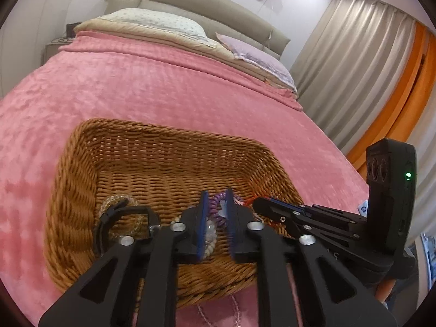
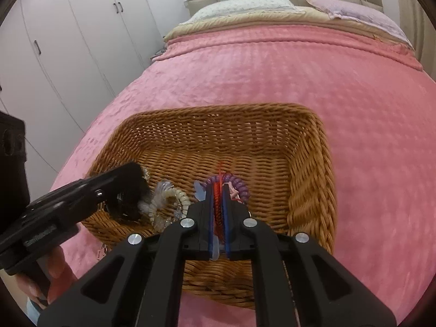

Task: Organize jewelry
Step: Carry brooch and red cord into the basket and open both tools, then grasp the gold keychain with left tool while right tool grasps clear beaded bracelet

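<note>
A woven basket (image 2: 308, 163) sits on the pink bed (image 2: 272, 68). The right tool (image 2: 218, 190) is clamped on a red cord (image 2: 217, 204), just above a purple coil band (image 2: 239, 184) in the basket. The left tool (image 1: 216, 196) stands slightly apart over a pale coil band (image 1: 209, 234) at the basket's near left.

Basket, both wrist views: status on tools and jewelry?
Left tool open over a pale coil bracelet. Right tool shut on a red string piece. Both over the wicker basket, purple coil inside. Nothing blocking.
</note>
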Action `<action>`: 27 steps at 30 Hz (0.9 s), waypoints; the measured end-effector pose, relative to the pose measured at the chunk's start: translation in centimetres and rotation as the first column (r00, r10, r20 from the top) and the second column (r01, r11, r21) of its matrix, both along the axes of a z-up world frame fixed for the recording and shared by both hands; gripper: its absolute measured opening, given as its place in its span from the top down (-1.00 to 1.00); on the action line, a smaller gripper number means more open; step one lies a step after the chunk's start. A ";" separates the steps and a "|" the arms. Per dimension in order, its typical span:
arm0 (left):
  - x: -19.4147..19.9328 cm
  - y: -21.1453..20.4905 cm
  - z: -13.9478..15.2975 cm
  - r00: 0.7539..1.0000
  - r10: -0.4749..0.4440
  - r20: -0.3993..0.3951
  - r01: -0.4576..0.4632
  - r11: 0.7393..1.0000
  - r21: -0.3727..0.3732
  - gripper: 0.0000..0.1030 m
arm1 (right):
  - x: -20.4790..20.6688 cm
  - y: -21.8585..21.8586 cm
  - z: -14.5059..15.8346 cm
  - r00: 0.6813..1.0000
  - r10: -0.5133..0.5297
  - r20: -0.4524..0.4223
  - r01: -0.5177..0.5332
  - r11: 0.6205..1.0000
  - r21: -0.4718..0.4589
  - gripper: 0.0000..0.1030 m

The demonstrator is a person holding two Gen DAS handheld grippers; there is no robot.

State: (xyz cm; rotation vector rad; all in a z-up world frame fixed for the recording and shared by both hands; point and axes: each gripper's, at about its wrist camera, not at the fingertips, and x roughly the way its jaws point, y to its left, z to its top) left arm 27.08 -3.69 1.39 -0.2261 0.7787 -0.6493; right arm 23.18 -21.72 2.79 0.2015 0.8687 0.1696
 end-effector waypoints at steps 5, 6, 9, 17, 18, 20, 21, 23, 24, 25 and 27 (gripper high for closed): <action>-2.6 1.6 2.0 0.998 -0.009 0.055 0.009 1.000 -0.002 0.11 | -1.4 -0.4 0.9 1.000 -0.022 0.018 0.022 1.000 0.013 0.27; -3.0 1.9 2.4 0.998 -0.011 0.063 0.011 1.000 -0.006 0.07 | -1.8 -0.5 1.3 0.999 -0.023 0.028 0.023 1.000 0.015 0.09; -5.6 3.7 4.1 0.994 -0.010 0.105 0.012 1.000 -0.014 -0.01 | -4.0 -0.2 2.7 0.998 -0.006 0.067 0.004 1.000 0.023 0.08; -11.8 7.5 5.3 0.986 0.017 0.165 -0.011 0.999 -0.040 -0.01 | -10.7 2.8 4.0 0.993 0.070 0.097 -0.070 0.998 0.000 0.09; -12.4 7.9 4.8 0.986 0.027 0.162 -0.022 0.999 -0.031 -0.01 | -11.3 3.3 3.6 0.993 0.078 0.088 -0.078 0.997 -0.007 0.09; -13.1 8.2 3.8 0.987 0.036 0.159 -0.036 0.999 -0.001 -0.01 | -11.9 4.3 2.8 0.993 0.091 0.071 -0.090 0.996 -0.016 0.09; -13.4 8.2 2.9 0.988 0.034 0.149 -0.037 0.999 0.021 -0.01 | -12.1 4.7 2.3 0.993 0.096 0.064 -0.095 0.995 -0.021 0.09; -13.7 8.3 1.4 0.992 0.027 0.122 -0.033 0.998 0.045 -0.01 | -12.1 5.4 1.1 0.994 0.097 0.042 -0.096 0.995 -0.028 0.17; -13.7 8.4 0.5 0.994 0.023 0.105 -0.029 0.998 0.058 -0.01 | -11.8 5.6 0.4 0.995 0.097 0.022 -0.097 0.995 -0.020 0.29; -13.6 8.2 -0.8 0.997 0.013 0.077 -0.020 0.996 0.083 0.00 | -11.4 5.8 -0.4 0.996 0.094 -0.001 -0.094 0.995 -0.010 0.31; -13.4 7.7 -2.3 0.999 -0.008 0.045 0.002 0.992 0.127 0.03 | -10.8 5.7 -1.6 0.996 0.080 -0.028 -0.081 0.997 -0.007 0.36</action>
